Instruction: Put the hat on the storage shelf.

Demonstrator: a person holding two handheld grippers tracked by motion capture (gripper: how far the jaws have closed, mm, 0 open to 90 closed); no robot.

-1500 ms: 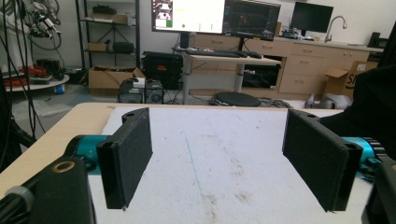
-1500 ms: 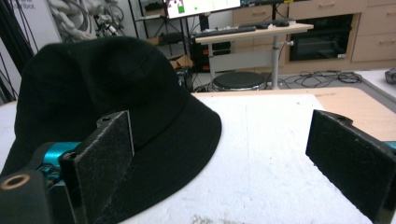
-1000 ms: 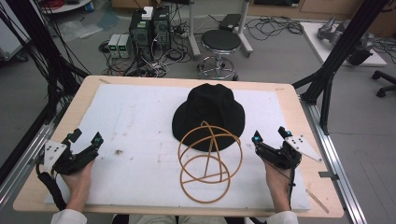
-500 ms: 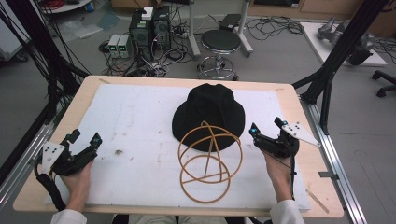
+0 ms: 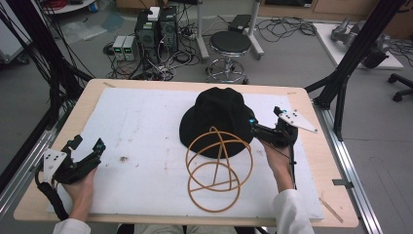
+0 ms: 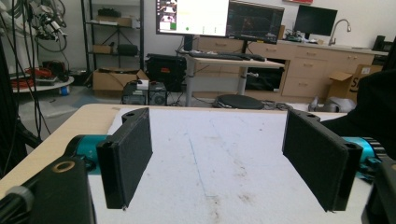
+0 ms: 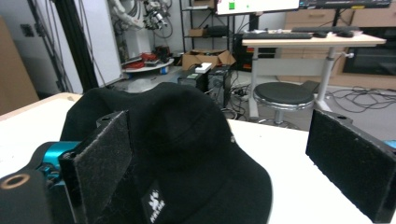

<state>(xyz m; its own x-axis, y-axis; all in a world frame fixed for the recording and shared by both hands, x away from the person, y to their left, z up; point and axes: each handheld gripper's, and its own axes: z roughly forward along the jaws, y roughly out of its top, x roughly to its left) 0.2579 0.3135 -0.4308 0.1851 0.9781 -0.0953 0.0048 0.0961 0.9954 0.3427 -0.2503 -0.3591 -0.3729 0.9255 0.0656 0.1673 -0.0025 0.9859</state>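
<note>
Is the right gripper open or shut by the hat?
Open. The right gripper has its jaws set wide apart, with the black hat showing between them, not clamped.

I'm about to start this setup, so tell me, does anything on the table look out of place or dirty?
The wire hat stand lies tipped on its side, its upper hoop overlapping the black hat's brim instead of standing upright. The white mat has small dark specks near the left gripper. Nothing looks broken.

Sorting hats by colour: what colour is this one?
Black; the hat shows best in the right gripper view.
</note>
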